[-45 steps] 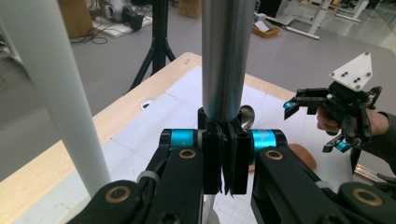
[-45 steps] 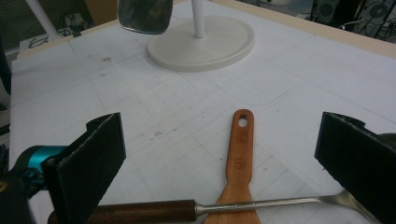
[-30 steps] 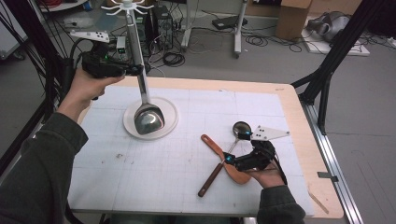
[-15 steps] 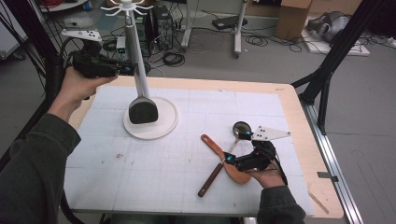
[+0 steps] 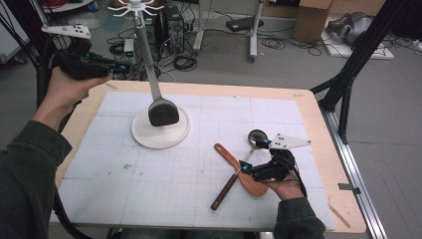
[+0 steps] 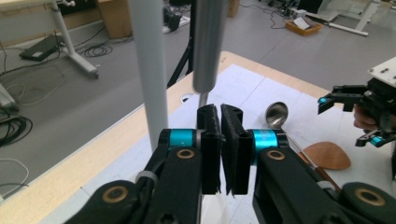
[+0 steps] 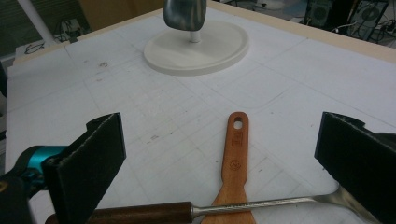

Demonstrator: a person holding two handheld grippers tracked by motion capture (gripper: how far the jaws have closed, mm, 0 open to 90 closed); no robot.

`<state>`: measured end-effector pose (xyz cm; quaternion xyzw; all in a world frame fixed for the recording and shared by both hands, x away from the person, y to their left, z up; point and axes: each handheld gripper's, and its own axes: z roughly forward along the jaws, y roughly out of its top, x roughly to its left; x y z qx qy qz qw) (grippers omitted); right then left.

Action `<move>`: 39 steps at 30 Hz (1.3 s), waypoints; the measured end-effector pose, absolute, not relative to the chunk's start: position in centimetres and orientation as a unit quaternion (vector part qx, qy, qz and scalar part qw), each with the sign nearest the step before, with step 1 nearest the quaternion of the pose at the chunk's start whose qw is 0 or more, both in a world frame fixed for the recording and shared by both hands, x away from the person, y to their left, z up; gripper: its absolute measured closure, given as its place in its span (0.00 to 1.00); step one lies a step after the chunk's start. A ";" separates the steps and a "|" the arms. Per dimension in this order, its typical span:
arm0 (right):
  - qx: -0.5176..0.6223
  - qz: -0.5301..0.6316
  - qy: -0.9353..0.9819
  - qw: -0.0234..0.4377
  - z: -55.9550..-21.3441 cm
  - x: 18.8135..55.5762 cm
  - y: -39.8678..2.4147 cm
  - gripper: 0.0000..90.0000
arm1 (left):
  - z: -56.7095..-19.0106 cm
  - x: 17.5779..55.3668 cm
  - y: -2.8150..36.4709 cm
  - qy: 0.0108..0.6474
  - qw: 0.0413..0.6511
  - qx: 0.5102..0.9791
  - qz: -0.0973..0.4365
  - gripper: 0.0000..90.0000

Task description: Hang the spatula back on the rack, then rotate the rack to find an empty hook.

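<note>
Left hand-held gripper (image 5: 119,68) sits off the worktop's (image 5: 318,119) far edge at about 10 o'clock, pointing in at the white stand (image 5: 144,137). From its own camera I see the left hand-held gripper (image 6: 219,112) clenched: the two black pads have just been closing and now stand all but together, with nothing I can make out between them. Just past their tips, at 12 o'clock in that view, hangs the grey handle of the metal utensil (image 6: 208,42), and the stand's white pole (image 6: 149,70) is beside it at 11 o'clock.

On the high view the metal utensil (image 5: 162,113) hangs along the pole, its head low over the round base. I can't see clearly how it is hooked at the top. My right-hand camera shows the same head (image 7: 184,14) above the stand base (image 7: 215,51).

Right hand-held gripper (image 5: 249,167) is down at 4 o'clock on the worktop, released, with its jaws wide apart. In its own view the right hand-held gripper (image 7: 219,126) straddles the ladle (image 7: 243,205) without pressing it (both pads stand well clear). The ladle (image 5: 257,138) lies across the wooden spatula (image 5: 234,167), the two touching where they cross. The wooden spatula (image 7: 236,154) points its holed handle end towards the stand.
</note>
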<state>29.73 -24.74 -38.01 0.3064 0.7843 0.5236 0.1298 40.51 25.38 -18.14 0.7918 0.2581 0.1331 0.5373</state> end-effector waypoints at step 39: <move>0.306 0.531 0.779 0.131 -38.0 29.8 -24.8 0.01 | -9.2 39.6 20.6 0.238 0.558 0.778 0.164 1.00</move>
